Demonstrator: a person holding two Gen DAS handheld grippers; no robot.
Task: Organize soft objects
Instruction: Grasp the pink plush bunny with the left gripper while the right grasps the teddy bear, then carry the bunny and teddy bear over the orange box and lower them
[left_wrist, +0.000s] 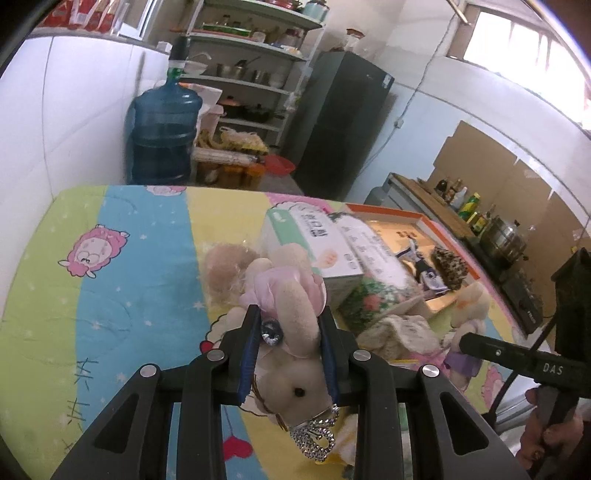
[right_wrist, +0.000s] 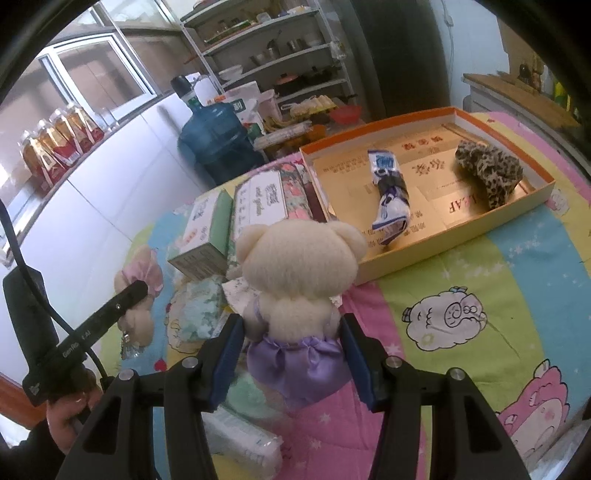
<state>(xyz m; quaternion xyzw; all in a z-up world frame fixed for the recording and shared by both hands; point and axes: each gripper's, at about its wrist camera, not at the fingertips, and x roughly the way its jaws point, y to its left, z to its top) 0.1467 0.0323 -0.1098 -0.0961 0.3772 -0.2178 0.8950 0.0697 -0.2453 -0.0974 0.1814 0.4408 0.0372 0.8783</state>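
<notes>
1. My left gripper (left_wrist: 290, 325) is pinching a beige plush rabbit (left_wrist: 295, 354) between its blue pads; a pink fabric flower and a glass gem sit by its ear, and a rhinestone charm (left_wrist: 314, 439) hangs below its face.
2. My right gripper (right_wrist: 291, 339) has its fingers on either side of a cream teddy bear in a purple satin dress (right_wrist: 299, 291), at the waist. The pads look to be touching the dress, but I cannot tell whether they press it.
3. Both toys are over the cartoon-sheep quilt (right_wrist: 480, 266), near a heap of tissue packs (right_wrist: 258, 199) and a folded towel (left_wrist: 399, 332).
4. Just beyond the bear lies the orange-rimmed shallow box (right_wrist: 458, 236), holding a blue-and-white rolled pack (right_wrist: 388, 192) and a leopard-print scrunchie (right_wrist: 487, 173), well apart from each other.
5. Past the quilt's far edge stand a blue water jug (left_wrist: 162, 133), a metal shelf rack (left_wrist: 255, 74) and a dark fridge (left_wrist: 340, 122).
</notes>
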